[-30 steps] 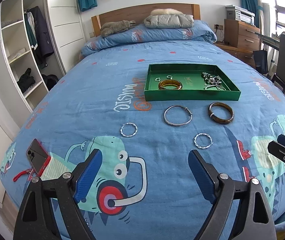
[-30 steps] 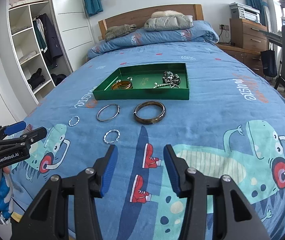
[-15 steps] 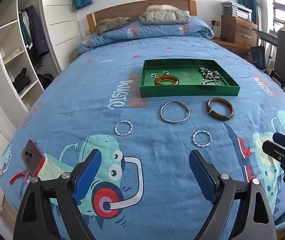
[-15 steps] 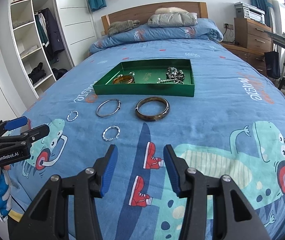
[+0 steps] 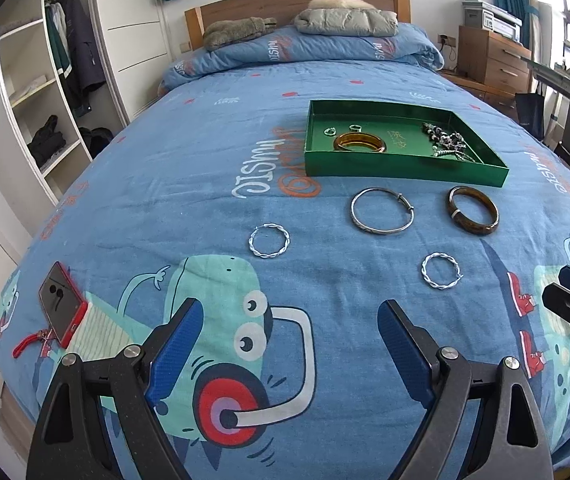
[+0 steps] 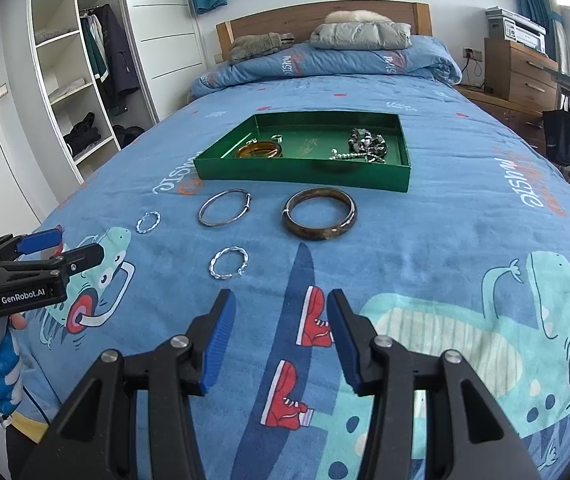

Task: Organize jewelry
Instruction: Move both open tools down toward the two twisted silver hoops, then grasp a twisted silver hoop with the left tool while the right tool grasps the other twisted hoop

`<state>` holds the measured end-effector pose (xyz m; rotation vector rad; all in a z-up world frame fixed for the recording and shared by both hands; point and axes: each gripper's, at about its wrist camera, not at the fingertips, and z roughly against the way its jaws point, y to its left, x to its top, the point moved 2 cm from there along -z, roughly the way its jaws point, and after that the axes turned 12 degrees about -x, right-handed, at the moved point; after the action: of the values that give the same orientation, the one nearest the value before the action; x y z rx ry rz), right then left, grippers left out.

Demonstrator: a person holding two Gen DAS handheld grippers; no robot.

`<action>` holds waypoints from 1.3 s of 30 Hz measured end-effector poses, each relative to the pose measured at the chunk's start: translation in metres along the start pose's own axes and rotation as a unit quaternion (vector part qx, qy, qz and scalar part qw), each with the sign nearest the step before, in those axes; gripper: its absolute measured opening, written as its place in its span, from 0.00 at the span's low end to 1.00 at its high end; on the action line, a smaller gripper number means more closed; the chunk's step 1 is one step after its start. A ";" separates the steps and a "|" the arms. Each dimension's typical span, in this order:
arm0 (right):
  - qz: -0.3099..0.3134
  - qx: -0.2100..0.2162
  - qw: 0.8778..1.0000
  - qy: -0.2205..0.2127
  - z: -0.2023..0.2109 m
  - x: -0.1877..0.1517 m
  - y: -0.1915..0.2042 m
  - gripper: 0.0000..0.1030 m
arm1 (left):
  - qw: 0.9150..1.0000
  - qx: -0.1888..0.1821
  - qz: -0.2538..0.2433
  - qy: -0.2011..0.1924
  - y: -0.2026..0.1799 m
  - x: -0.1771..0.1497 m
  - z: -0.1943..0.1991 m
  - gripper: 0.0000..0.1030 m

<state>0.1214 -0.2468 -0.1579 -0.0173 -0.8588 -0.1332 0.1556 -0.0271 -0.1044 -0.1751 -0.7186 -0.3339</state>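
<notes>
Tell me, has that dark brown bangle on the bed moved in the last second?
No. The dark brown bangle lies just in front of the green tray, beside the thin silver bangle, exactly as before.

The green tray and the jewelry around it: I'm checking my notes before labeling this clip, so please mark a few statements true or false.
1. The green tray already holds an amber bangle. True.
2. The dark brown bangle lies inside the tray. False: it lies on the bedspread, in front of the tray.
3. Two twisted silver rings lie on the bedspread. True.
4. The right gripper is shut on the plain silver bangle. False: its jaws are apart with nothing between them.
5. The left gripper is open and empty. True.
</notes>
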 end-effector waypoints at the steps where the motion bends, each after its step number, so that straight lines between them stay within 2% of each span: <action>1: 0.000 0.001 1.000 0.001 -0.002 0.000 0.000 0.44 | 1.000 0.002 0.000 0.000 0.003 0.000 -0.001 0.86; 5: 0.003 0.008 1.000 0.007 -0.010 0.001 0.002 0.44 | 1.000 0.004 0.004 0.000 0.011 -0.001 -0.006 0.86; 12: 0.028 0.032 0.999 0.017 -0.026 0.003 0.015 0.44 | 1.000 -0.020 0.015 0.009 0.030 0.000 -0.022 0.86; 17: 0.054 0.050 0.997 0.024 -0.042 0.007 0.029 0.44 | 0.998 -0.043 0.034 0.019 0.047 0.013 -0.046 0.84; 21: 0.075 0.062 0.995 0.033 -0.057 0.010 0.041 0.44 | 0.998 -0.041 0.036 0.027 0.054 0.026 -0.068 0.82; 30: 0.098 0.071 0.992 0.045 -0.089 0.017 0.060 0.44 | 0.998 -0.020 0.037 0.053 0.058 0.035 -0.109 0.73; 36: 0.130 0.056 0.989 0.045 -0.097 0.017 0.073 0.44 | 0.998 -0.018 0.029 0.055 0.053 0.036 -0.116 0.58; 39: 0.133 0.050 0.989 0.047 -0.098 0.016 0.074 0.42 | 0.998 -0.023 0.025 0.054 0.050 0.038 -0.116 0.47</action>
<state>0.2149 -0.1824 -0.2065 -0.0322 -0.7605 0.1592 0.2717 -0.0211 -0.1676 -0.2163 -0.5993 -0.3102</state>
